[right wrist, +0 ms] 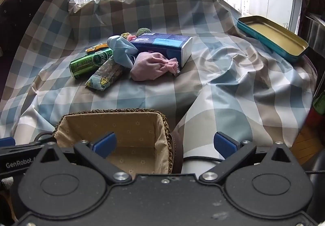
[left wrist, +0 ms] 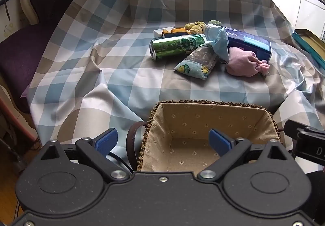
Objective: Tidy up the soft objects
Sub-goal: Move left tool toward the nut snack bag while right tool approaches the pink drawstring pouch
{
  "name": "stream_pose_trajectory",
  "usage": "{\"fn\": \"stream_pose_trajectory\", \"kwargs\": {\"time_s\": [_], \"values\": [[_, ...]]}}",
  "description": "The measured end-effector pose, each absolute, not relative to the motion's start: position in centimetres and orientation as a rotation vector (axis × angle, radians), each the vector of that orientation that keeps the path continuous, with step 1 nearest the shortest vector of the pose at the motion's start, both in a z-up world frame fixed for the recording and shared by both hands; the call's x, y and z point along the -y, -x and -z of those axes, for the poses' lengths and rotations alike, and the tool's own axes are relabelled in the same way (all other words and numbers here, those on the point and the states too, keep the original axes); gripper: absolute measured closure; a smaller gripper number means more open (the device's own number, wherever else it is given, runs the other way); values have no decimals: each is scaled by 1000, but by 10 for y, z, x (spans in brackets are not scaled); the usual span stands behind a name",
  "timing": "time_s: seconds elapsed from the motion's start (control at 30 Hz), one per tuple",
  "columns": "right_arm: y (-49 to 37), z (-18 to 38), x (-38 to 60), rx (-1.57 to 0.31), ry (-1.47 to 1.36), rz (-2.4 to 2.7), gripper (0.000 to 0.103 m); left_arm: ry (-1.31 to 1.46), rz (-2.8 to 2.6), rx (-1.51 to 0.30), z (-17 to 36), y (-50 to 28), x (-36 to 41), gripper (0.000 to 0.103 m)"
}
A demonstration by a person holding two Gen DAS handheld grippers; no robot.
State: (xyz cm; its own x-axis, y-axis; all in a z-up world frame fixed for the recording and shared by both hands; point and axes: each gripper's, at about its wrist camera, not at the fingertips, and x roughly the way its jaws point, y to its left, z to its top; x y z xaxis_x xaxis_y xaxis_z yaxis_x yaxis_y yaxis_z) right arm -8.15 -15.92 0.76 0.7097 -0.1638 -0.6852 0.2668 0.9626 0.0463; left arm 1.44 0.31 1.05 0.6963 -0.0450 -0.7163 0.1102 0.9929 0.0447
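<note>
A pile lies on the checked cloth: a pink drawstring pouch (left wrist: 244,63) (right wrist: 154,66), a rolled patterned towel (left wrist: 196,62) (right wrist: 106,75), a light blue face mask (left wrist: 218,41) (right wrist: 121,49), a green can (left wrist: 176,46) (right wrist: 90,62), a blue tissue pack (left wrist: 249,42) (right wrist: 164,43), small yellow and green plush pieces (left wrist: 196,27) (right wrist: 142,31). An empty fabric-lined woven basket (left wrist: 221,107) (right wrist: 113,113) stands near me. My left gripper (left wrist: 164,141) is open and empty over the basket's near left corner. My right gripper (right wrist: 164,142) is open and empty over its right rim.
A teal metal tin lid (right wrist: 272,36) (left wrist: 308,43) lies at the right edge. A dark purple chair (left wrist: 24,47) stands at the left. A brown leather strap (left wrist: 132,140) lies beside the basket. The cloth (right wrist: 243,84) is wrinkled at the right.
</note>
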Motion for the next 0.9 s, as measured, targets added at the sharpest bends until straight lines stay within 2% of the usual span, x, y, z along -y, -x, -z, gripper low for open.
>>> {"fn": "stream_pose_trajectory", "kwargs": {"time_s": [0.3, 0.9], "values": [[18, -28, 178, -569, -94, 270, 0, -99, 137, -725, -23, -73, 1, 9], [-108, 27, 194, -758, -300, 215, 0, -134, 230, -789, 12, -150, 17, 9]]}}
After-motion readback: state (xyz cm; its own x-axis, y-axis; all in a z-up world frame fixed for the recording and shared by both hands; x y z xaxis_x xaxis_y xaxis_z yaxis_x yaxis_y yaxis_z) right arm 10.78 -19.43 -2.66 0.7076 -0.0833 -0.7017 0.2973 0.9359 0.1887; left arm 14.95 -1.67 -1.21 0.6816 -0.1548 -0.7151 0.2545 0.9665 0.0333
